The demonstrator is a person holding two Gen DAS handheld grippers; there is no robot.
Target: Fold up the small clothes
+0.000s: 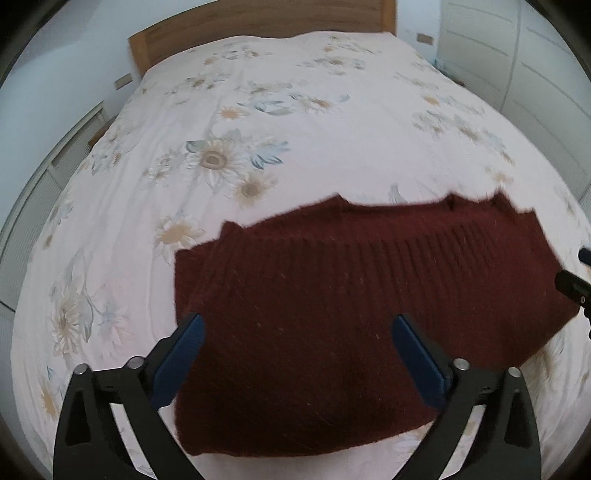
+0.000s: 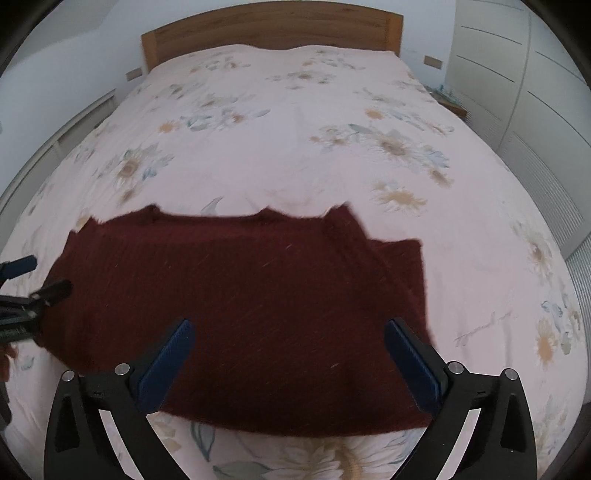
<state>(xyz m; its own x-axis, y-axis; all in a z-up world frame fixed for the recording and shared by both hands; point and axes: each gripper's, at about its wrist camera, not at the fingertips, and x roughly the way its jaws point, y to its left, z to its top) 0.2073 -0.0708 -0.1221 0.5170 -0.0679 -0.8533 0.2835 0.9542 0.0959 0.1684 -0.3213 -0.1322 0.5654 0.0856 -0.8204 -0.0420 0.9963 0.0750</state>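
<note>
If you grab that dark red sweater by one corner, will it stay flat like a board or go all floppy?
Probably floppy: the dark red sweater is soft knit, already folded over itself at one end. Its fuzzy surface likely grips rather than slips. It should drape and unfold, not roll, on the floral bedspread.

One dark red sweater [image 1: 314, 314], one floral bedspread [image 1: 295, 110], one wooden headboard [image 1: 258, 22], two tongs [image 1: 295, 354] [image 2: 286, 358]

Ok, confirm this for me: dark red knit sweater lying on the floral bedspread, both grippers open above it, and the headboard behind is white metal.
One thing is wrong: the headboard is brown wood, as the right wrist view shows. The rest stands: the dark red sweater lies on the floral bedspread, with the left gripper and right gripper open above it.
</note>
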